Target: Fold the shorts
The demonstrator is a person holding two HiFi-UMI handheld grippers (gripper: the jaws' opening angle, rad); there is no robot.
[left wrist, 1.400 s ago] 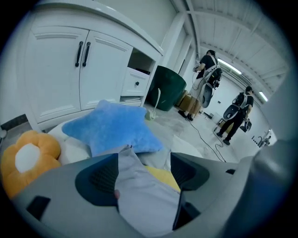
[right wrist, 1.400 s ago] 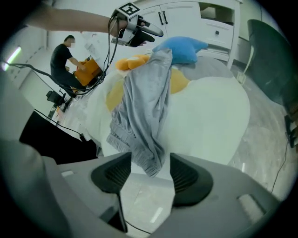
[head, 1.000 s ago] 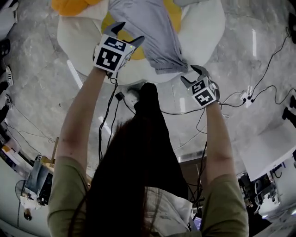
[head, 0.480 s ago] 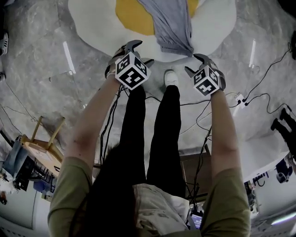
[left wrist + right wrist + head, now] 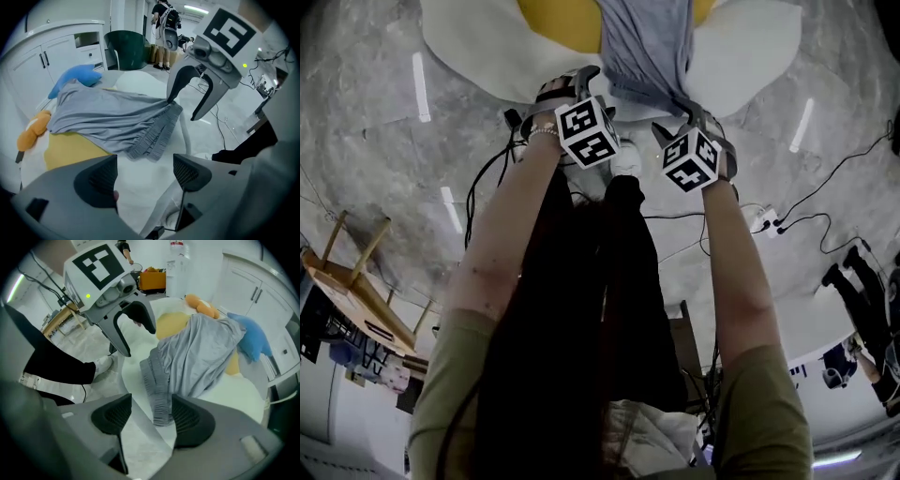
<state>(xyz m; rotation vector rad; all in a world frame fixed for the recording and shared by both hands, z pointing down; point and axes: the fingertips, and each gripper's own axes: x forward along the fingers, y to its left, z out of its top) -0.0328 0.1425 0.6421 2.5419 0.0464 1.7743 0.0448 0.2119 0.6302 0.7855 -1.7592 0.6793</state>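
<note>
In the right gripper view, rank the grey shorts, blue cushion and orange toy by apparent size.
Largest: grey shorts
Next: blue cushion
Smallest: orange toy, though it lies farthest from the camera, so its true size is unsure.

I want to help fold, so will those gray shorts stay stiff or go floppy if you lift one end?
Probably floppy: the shorts lie in soft wrinkles on the cushion. Likely light too, since the cloth looks thin. The gathered waistband is thicker, so it may give a firmer hold.
</note>
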